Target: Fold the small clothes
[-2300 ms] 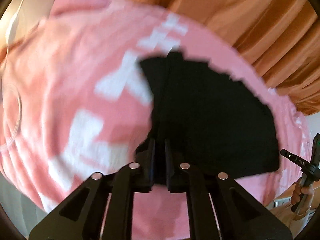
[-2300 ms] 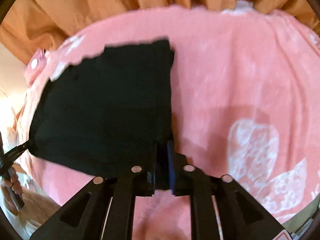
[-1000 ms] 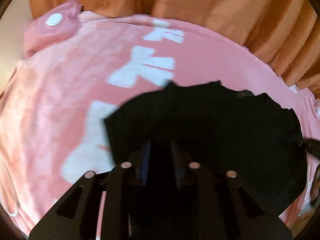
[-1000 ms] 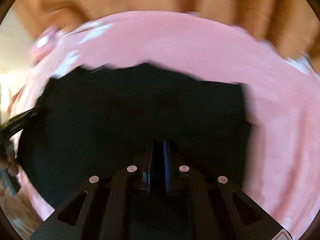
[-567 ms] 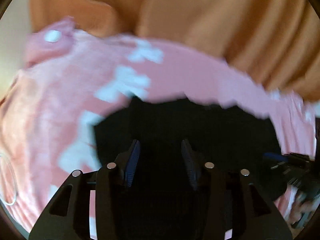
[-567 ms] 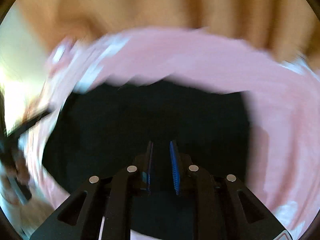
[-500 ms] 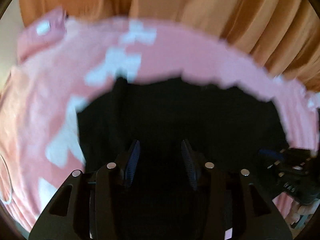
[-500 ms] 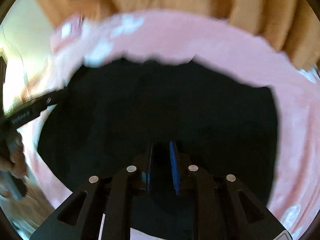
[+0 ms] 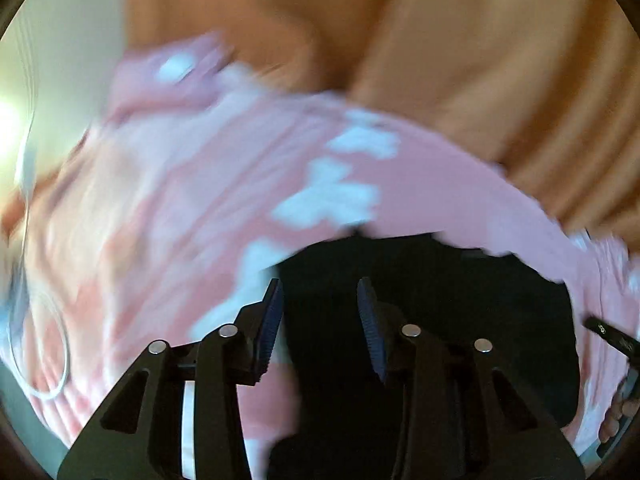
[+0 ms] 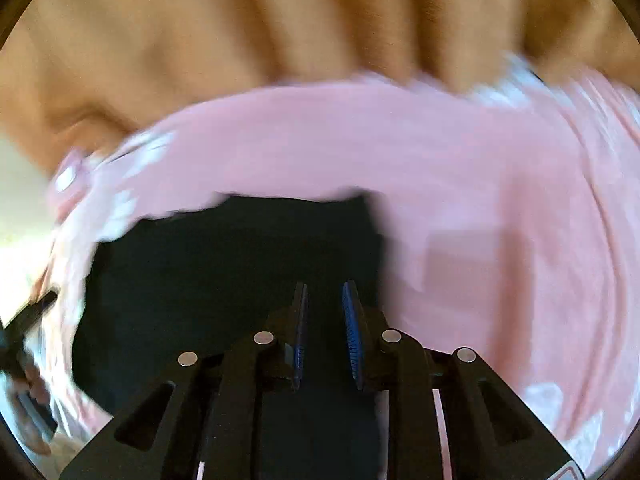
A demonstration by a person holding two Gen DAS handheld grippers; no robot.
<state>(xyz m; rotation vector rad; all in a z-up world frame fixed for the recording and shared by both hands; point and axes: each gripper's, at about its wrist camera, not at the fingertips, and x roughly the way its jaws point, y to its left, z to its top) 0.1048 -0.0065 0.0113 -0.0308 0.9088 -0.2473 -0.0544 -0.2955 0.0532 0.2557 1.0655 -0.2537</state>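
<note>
A black garment (image 9: 440, 280) lies spread flat on a pink blanket with white shapes (image 9: 180, 200). Above its left edge my left gripper (image 9: 319, 284) hangs open, with a wide gap and no cloth pinched between the blue pads. In the right wrist view the same garment (image 10: 224, 272) fills the lower left. My right gripper (image 10: 325, 285) hovers over its right part with its jaws opening. A narrow gap shows and the pads press on nothing. Both views are blurred by motion.
Orange curtain folds (image 9: 440, 60) hang behind the far edge of the blanket (image 10: 440, 160). A white cable loop (image 9: 52, 360) lies at the blanket's left side. The other gripper's tip (image 9: 608, 334) and a person's fingers (image 9: 620, 416) show at the right rim.
Both grippers let go of the black garment and lifted away from it. The left jaws spread wide, the right ones parted a little. The garment now lies folded over on the blanket.
</note>
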